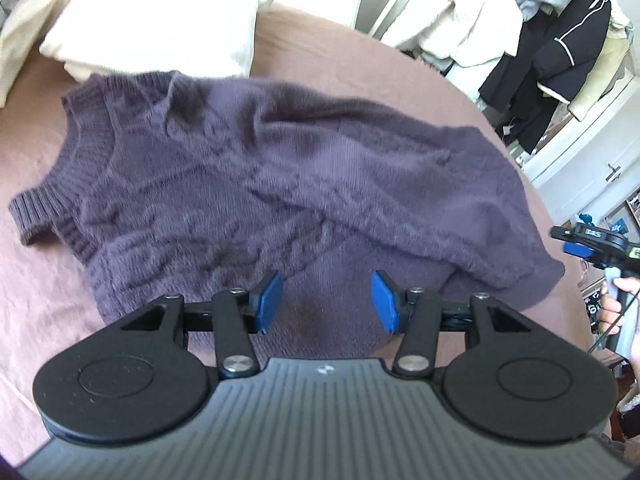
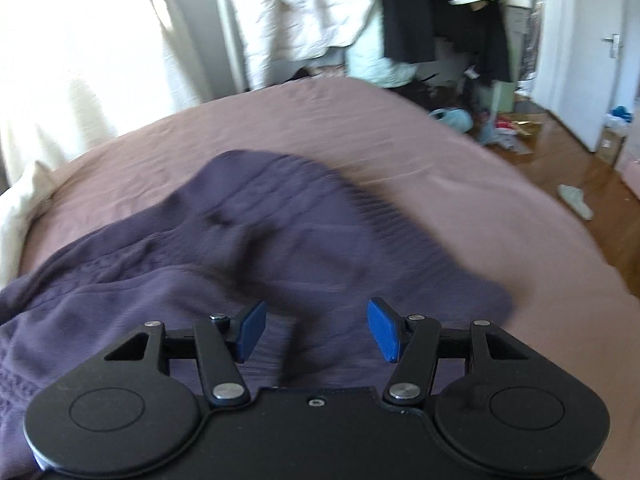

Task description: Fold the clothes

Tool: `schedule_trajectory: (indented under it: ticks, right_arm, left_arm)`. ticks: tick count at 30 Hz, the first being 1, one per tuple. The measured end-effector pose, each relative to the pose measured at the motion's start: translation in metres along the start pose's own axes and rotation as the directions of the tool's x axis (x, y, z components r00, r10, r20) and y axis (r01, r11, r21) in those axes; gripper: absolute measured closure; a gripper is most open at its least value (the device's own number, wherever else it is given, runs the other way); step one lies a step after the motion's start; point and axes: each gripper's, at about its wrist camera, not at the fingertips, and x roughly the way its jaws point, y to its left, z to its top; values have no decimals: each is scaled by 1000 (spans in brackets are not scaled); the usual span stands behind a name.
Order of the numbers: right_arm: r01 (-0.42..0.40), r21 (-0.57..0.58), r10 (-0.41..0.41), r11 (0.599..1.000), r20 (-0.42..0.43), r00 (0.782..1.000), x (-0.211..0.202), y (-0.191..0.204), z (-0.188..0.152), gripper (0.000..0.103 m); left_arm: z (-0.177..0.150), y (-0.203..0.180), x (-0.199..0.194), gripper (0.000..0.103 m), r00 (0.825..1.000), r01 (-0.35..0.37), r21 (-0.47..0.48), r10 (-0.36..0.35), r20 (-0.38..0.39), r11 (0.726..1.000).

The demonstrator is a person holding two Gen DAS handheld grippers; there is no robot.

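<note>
A sweater is spread on the bed, its neckline toward nine o'clock. Pillows are stacked behind it at eleven o'clock. Hanging clothes are seen beyond the bed at two o'clock. The floor is found at three o'clock.

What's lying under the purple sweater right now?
The purple sweater lies on the mauve bedsheet, which shows all around it. Part of the sweater is folded over itself. Whether anything else lies beneath is hidden by the knit. Both grippers are open above it, holding nothing.
</note>
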Motion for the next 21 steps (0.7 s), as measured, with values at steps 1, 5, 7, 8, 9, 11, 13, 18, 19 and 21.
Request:
schedule_trajectory:
  ticks: [1, 5, 7, 8, 9, 11, 13, 18, 19, 21]
  right_arm:
    - [-13, -9, 13, 1000, -7, 1000, 3, 8, 1, 41]
    - [-3, -176, -2, 984, -26, 1000, 12, 40, 20, 41]
    - [7, -275, -16, 961, -31, 999, 16, 57, 33, 41]
    - [7, -329, -19, 944, -32, 999, 18, 64, 43, 41]
    - [7, -382, -21, 924, -33, 999, 21, 72, 53, 40]
    - [-13, -453, -11, 891, -52, 999, 30, 84, 73, 37]
    - [-54, -463, 11, 885, -95, 995, 43, 90, 91, 35]
    - [-104, -302, 49, 948, -185, 982, 100, 81, 129, 35]
    - [-102, -251, 53, 963, -195, 979, 114, 75, 135, 35]
    - [-82, -160, 48, 984, -201, 978, 142, 67, 143, 35]
  left_arm:
    - [2, 1, -1, 50, 1000, 6, 1, -6, 0, 1000]
    - [18, 6, -6, 49, 1000, -14, 8, 14, -11, 1000]
    - [33, 8, -7, 49, 999, -38, 18, 38, -11, 999]
    - [43, 6, -5, 49, 999, -40, 22, 40, -12, 999]
    - [53, 4, -1, 49, 999, -40, 27, 40, -16, 999]
    - [74, -4, 8, 49, 999, -46, 50, 47, -27, 998]
    - [94, -19, 24, 49, 996, -65, 103, 70, -48, 993]
    - [133, -49, 81, 48, 993, 21, 215, 4, -117, 976]
    - [142, -54, 94, 48, 992, 39, 237, -8, -128, 971]
    - [159, -64, 121, 47, 989, 66, 283, -25, -144, 957]
